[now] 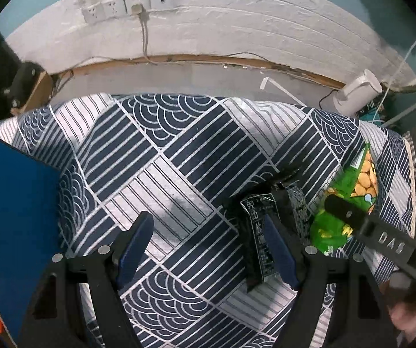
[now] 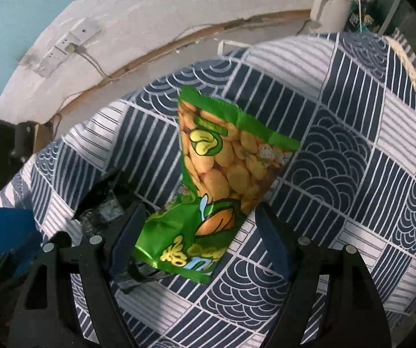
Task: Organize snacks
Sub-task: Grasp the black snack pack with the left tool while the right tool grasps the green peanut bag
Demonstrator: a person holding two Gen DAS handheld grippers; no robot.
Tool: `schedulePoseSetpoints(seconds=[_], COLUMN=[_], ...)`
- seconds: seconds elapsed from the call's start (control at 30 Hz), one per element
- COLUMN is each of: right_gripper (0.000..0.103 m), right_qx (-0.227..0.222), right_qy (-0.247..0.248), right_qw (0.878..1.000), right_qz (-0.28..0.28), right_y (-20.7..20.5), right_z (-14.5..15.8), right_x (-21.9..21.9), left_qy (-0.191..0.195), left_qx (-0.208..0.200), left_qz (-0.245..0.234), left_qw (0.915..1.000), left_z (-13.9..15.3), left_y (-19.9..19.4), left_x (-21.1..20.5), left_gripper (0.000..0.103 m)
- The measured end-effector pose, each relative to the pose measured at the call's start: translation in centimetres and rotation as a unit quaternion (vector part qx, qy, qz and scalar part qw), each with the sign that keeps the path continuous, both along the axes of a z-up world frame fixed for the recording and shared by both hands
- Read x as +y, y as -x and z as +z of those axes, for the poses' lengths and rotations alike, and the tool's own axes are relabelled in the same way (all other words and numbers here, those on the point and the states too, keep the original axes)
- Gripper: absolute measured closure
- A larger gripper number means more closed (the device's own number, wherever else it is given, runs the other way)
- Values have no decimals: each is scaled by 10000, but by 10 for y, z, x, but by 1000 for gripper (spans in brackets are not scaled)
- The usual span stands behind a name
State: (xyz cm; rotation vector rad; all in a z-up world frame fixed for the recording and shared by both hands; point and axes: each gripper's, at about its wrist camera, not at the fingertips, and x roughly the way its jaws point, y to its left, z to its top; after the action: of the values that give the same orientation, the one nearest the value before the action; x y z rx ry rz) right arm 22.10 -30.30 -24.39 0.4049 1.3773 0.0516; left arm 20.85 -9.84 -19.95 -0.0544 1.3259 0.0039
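My left hand-held gripper (image 1: 208,246) and right hand-held gripper (image 2: 199,232) both stand released over the worktop's patterned blue-and-white cloth (image 1: 179,150). The green snack bag (image 2: 222,168) lies between the right fingers; a black packet (image 1: 261,232) lies beside it. White wall, sockets (image 1: 126,4) behind.

Even daylight, soft shadows, perhaps blurred fisheye rims.

Your right claw (image 2: 199,223) covers the lower left corner of the green snack bag (image 2: 222,156). Left of it, the black packet (image 2: 103,206) is too dark to read. The blue box (image 1: 13,217) runs off the picture's edge left of your left claw (image 1: 208,232).
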Motion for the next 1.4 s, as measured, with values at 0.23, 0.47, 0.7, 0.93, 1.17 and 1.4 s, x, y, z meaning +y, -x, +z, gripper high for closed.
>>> schedulePoseSetpoints(seconds=[0.23, 0.47, 0.7, 0.93, 1.17, 1.4], right_gripper=[42, 57, 60, 52, 46, 40], right_qx=[48, -234, -257, -249, -376, -486], right_qy=[309, 845, 1060, 785, 792, 855], right_qw=[9956, 9897, 9886, 9917, 9894, 9851], right_qz=[878, 1131, 1033, 986, 1159, 1411], right_y=[11, 27, 39, 40, 32, 21], right_z=[-1, 12, 15, 12, 12, 5], right_x=[7, -9, -36, -47, -37, -25], left_qy=[119, 228, 315, 380, 401, 30], left_qx=[133, 222, 298, 391, 428, 285], left_qz=[71, 6, 38, 234, 125, -154], left_qw=[9998, 9995, 9991, 9982, 9982, 9995], left_z=[-10, -15, -24, -38, -50, -50], left_y=[-1, 0, -3, -10, -17, -14], left_x=[-7, -27, -54, -66, -78, -90], left_gripper=[24, 24, 24, 16, 12, 35])
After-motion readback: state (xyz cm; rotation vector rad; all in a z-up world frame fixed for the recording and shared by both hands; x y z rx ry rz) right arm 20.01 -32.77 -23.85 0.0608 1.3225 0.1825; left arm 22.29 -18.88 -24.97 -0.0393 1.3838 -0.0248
